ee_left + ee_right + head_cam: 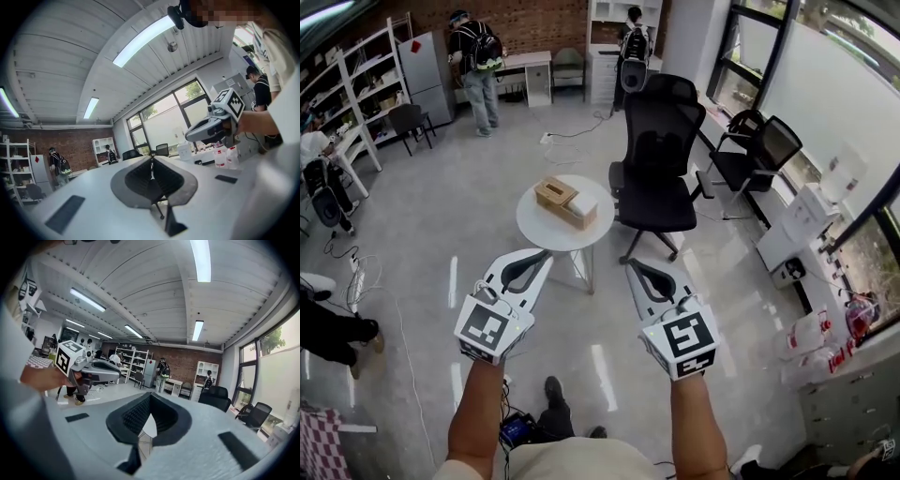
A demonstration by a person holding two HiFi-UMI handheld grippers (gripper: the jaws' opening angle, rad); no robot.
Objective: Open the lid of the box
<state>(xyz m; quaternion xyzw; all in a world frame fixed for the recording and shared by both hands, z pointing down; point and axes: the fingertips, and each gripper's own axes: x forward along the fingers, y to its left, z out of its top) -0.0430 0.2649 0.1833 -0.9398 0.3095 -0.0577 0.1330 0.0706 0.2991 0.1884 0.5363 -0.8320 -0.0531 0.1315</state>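
The small wooden box (565, 202) sits on a round white worktop (534, 235) in the upper middle of the head view, just left of a black office chair (661, 159). Its lid looks to be down, though at this range the seam and any hinge are too small to make out.

Both tools are held out low in the frame, well apart from the box and side by side. The left tongs (546, 254) are clenched on nothing, the tips pressed together with only the room beyond them in the left gripper view. The right tongs (633, 266) are likewise clenched and empty, their pads meeting at the tip in the right gripper view.

By my judgement the step in hand is the approach: neither tool has reached the worktop, and the lid is untouched.

The next move calls for closing in on the worktop and bringing the tools down over the box. At least one pair of tongs has to be released before it can take an edge of the lid. The other could brace the body of the box so that it does not slide or lift with the lid. Which side the lid opens from should be settled up close.
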